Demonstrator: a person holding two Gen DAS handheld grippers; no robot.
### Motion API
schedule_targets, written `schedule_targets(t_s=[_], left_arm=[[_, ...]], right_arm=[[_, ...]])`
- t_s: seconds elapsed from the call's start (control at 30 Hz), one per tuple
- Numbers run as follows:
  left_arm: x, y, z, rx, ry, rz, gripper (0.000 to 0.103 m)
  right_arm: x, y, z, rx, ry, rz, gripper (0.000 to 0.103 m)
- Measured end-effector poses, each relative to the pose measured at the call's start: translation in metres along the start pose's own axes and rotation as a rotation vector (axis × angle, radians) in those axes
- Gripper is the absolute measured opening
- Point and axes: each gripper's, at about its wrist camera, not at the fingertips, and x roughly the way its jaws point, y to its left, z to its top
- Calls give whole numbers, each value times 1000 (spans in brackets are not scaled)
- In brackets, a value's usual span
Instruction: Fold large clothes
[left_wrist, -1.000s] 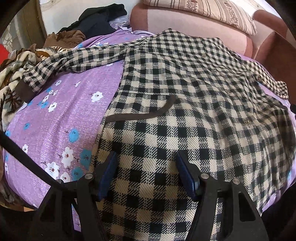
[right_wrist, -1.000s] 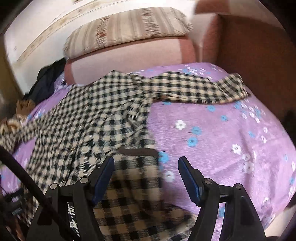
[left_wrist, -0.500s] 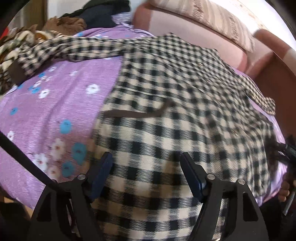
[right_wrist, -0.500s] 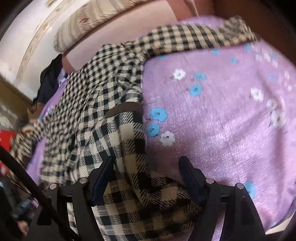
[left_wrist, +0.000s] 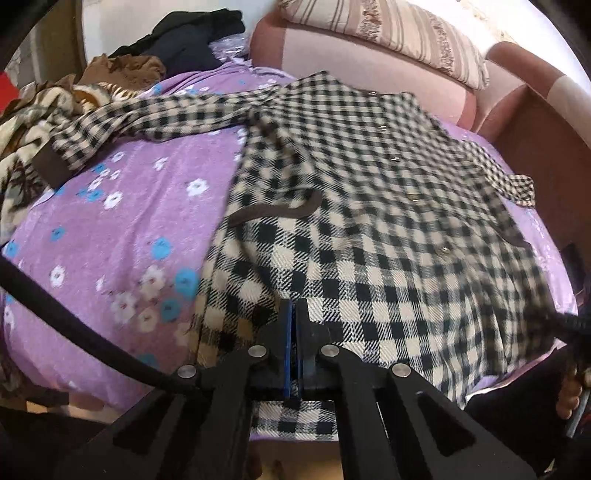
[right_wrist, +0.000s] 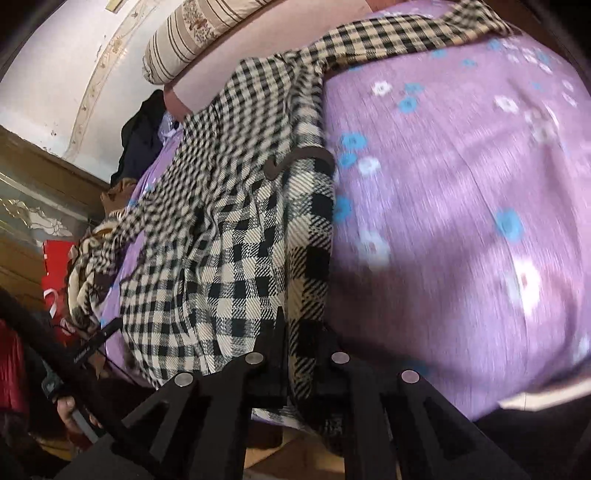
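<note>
The checked coat (left_wrist: 388, 236) is a thick, coarse woven cloth with a matt twill face and smooth brown trim, lying on a faintly shiny purple flowered bedsheet (left_wrist: 110, 229), while each hand-held gripper (left_wrist: 294, 332) (right_wrist: 295, 347) is matt black plastic with bright metal pins.

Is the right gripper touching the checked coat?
Touching. The right wrist view shows the right gripper with its jaws closed on the hem of the checked coat.
</note>
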Motion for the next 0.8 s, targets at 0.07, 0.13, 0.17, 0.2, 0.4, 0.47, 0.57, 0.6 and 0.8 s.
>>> schedule_targets(t_s=[0.07,0.13,0.17,0.2,0.4,0.47,0.57,0.6,0.8], left_arm=[[-2,6,-3,-5,7,-7,1],[-5,11,-5,-10,8,-24,1],[-7,13,-6,-13,8,-37,1],[-10,14,-6,-15,6,-53,1],[-29,7,8,10,-82,-31,28],[-30,2,17,12,-113,-8,48],[-24,-8,36,29,-141,24,50],[-20,-13,43,33,-145,30,51],[16,-37,75,61,-167,16,56]], right_arm=[[-3,-4,-8,9,28,-2,8],[-5,-6,-14,6,44,-15,10],[-8,-7,-15,-1,42,-34,12],[-11,-6,-16,-11,38,-50,14],[-46,16,0,-149,-62,-157,36],[-47,27,12,-191,-91,-175,39],[-34,55,30,-260,-124,-176,39],[-27,66,35,-289,-130,-175,39],[34,114,64,-398,-110,-152,39]])
